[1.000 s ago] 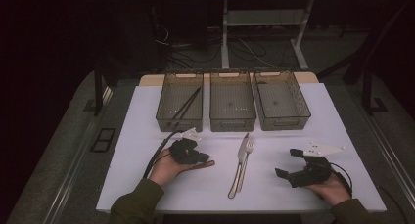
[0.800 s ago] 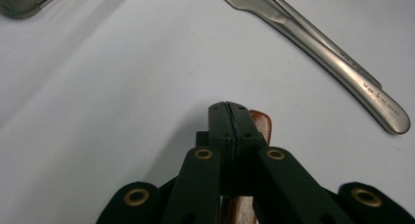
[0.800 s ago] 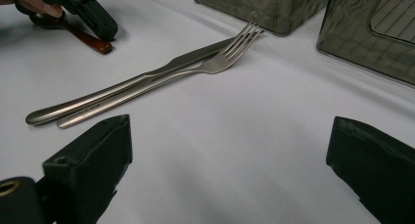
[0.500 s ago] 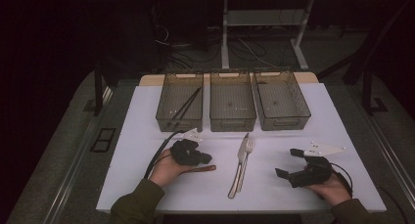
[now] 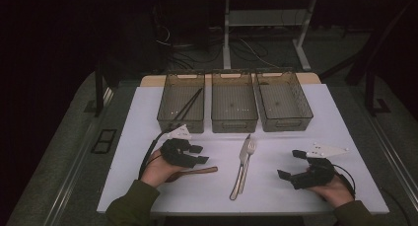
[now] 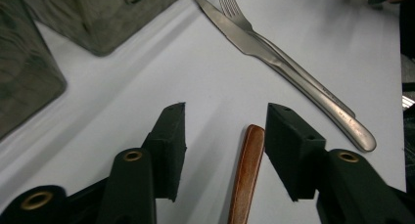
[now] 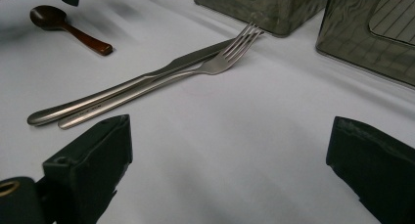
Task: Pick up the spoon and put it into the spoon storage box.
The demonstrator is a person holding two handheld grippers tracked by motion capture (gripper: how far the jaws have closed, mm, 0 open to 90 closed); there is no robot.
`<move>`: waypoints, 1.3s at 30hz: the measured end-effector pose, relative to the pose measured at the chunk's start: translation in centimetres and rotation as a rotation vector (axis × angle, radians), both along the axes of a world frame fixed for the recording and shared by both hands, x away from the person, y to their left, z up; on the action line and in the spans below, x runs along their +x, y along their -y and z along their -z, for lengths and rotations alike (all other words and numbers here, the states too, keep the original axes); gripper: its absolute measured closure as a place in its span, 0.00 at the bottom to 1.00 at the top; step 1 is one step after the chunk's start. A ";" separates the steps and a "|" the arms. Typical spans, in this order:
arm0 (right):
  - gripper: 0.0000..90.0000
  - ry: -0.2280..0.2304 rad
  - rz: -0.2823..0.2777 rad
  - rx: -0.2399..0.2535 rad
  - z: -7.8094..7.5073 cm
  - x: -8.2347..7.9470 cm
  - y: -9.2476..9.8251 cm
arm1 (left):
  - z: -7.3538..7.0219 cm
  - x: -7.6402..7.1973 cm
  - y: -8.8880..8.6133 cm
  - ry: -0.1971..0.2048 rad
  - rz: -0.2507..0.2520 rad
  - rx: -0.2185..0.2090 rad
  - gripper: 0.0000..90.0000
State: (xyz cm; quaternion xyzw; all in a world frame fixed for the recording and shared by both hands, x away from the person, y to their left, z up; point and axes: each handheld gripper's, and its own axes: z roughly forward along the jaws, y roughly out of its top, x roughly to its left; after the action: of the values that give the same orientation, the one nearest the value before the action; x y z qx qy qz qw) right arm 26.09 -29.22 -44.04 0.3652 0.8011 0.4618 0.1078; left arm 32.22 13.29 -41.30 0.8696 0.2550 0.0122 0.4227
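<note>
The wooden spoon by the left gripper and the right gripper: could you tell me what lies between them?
In the high view, a knife and fork lie side by side between the wooden spoon and right gripper.

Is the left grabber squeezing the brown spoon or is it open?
Open. The left gripper has just been opening; the wooden spoon lies between its jaws, with gaps beside it.

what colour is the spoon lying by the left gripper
The spoon is reddish-brown, like polished wood. The left gripper view shows its handle best.
</note>
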 end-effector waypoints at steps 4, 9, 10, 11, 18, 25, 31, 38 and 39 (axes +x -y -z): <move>0.03 -0.002 0.004 0.002 0.0 0.0 0.1 | -0.2 -0.5 -0.7 0.017 -0.019 -0.007 0.47; 0.03 0.001 0.005 0.006 -0.1 -0.1 0.1 | -0.3 -1.2 -2.0 0.035 -0.048 -0.017 0.43; 0.03 0.001 0.004 0.006 -0.1 0.0 0.1 | -0.3 -1.3 -2.2 0.039 -0.056 -0.019 0.42; 0.03 0.002 0.005 0.006 -0.1 -0.1 0.1 | -0.3 -1.5 -2.5 0.042 -0.065 -0.026 0.41; 0.03 0.005 0.003 0.006 -0.1 -0.1 0.1 | -0.5 -2.3 -4.5 0.069 -0.109 -0.043 0.38; 0.03 0.001 0.001 0.004 0.0 -0.1 0.0 | -0.4 -3.2 -6.2 0.083 -0.151 -0.058 0.34; 0.03 0.002 -0.001 0.003 0.0 -0.1 -0.1 | 0.0 -4.0 -7.8 0.090 -0.187 -0.061 0.32; 0.03 0.001 0.000 0.003 0.0 -0.1 -0.1 | 0.9 -4.7 -9.2 0.089 -0.201 -0.044 0.32; 0.03 0.001 -0.001 0.003 -0.1 -0.1 -0.1 | 1.0 -4.8 -9.4 0.083 -0.207 -0.046 0.32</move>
State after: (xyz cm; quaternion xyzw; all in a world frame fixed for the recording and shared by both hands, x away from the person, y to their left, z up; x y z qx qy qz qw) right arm 25.95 -29.15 -43.98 0.3649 0.8004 0.4633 0.1075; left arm 27.47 22.65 -42.27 0.8275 0.3256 0.0859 0.4492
